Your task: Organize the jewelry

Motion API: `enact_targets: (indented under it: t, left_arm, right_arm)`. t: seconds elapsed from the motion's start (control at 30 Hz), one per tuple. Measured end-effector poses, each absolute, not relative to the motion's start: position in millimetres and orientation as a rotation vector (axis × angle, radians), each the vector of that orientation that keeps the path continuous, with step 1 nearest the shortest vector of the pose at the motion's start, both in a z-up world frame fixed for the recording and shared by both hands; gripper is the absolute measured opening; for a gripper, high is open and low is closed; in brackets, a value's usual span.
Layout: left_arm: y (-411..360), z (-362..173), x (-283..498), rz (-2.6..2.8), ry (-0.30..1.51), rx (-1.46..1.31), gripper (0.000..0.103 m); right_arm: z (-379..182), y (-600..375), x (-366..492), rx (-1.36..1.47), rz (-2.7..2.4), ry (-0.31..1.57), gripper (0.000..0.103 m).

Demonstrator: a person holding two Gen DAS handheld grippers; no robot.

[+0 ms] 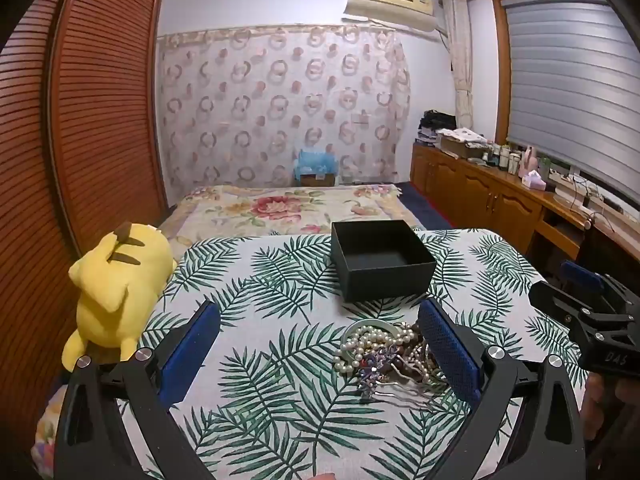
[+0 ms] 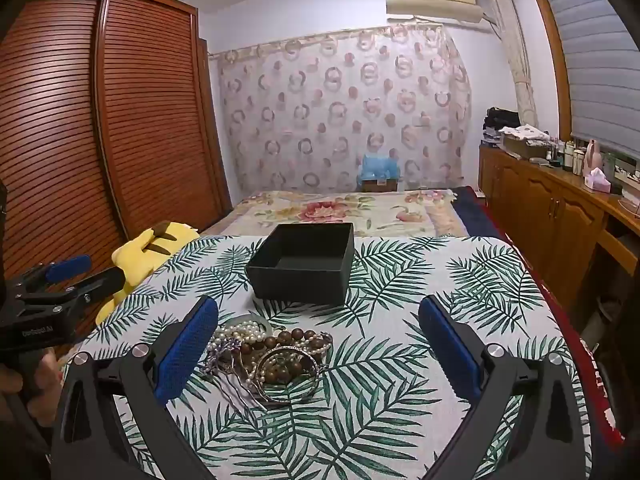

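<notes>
A tangled pile of jewelry [image 1: 384, 354] lies on the leaf-print cloth: white pearl strands, a pale bangle, brown wooden beads, a silver bangle and a purple hairpin; it also shows in the right wrist view [image 2: 268, 354]. An open, empty black box [image 1: 380, 264] stands just beyond the pile, also seen in the right wrist view [image 2: 304, 262]. My left gripper [image 1: 320, 320] is open, its right finger beside the pile. My right gripper [image 2: 320, 316] is open, its left finger beside the pile. Both are empty.
A yellow plush toy [image 1: 116, 284] lies at the table's left edge. The leaf-print table [image 2: 460, 280] ends ahead at a bed with a floral cover [image 2: 340, 208]. A brown louvred wardrobe [image 2: 80, 120] stands left, a wooden cabinet [image 2: 560, 208] with clutter right.
</notes>
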State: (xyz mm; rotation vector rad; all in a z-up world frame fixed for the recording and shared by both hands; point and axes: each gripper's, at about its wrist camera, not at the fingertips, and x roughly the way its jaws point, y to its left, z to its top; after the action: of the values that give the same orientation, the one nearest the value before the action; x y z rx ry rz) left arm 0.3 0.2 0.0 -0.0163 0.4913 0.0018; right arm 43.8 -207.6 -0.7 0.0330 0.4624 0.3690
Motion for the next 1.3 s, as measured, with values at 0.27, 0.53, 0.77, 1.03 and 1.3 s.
enact_targets:
  t: [0.27, 0.53, 0.77, 1.03, 1.3]
  left_arm:
    - [0.4, 0.1, 0.2, 0.003, 0.484, -0.014, 0.096]
    - [-0.3, 6.8, -4.1, 0.006, 0.473, -0.013, 0.096]
    - [-1.5, 10.6, -6.5, 0.004, 0.467, -0.014, 0.096]
    - [-1.7, 11.6, -7.5, 0.004, 0.464, -0.013, 0.096]
    - [-1.0, 10.9, -7.2, 0.002, 0.462, -0.014, 0.096]
  right_arm:
    - [-1.7, -207.1, 43.3, 0.032, 0.375, 0.467, 0.101]
    - [-0.5, -208.6, 45.3, 0.039, 0.364, 0.472, 0.101]
    - [-6.0, -212.4, 44.1, 0.037, 0.36, 0.474, 0.101]
    - [-5.8, -212.4, 44.0, 0.037, 0.358, 0.474, 0.101]
    - [-5.5, -209.5, 45.0, 0.036, 0.358, 0.473, 0.101]
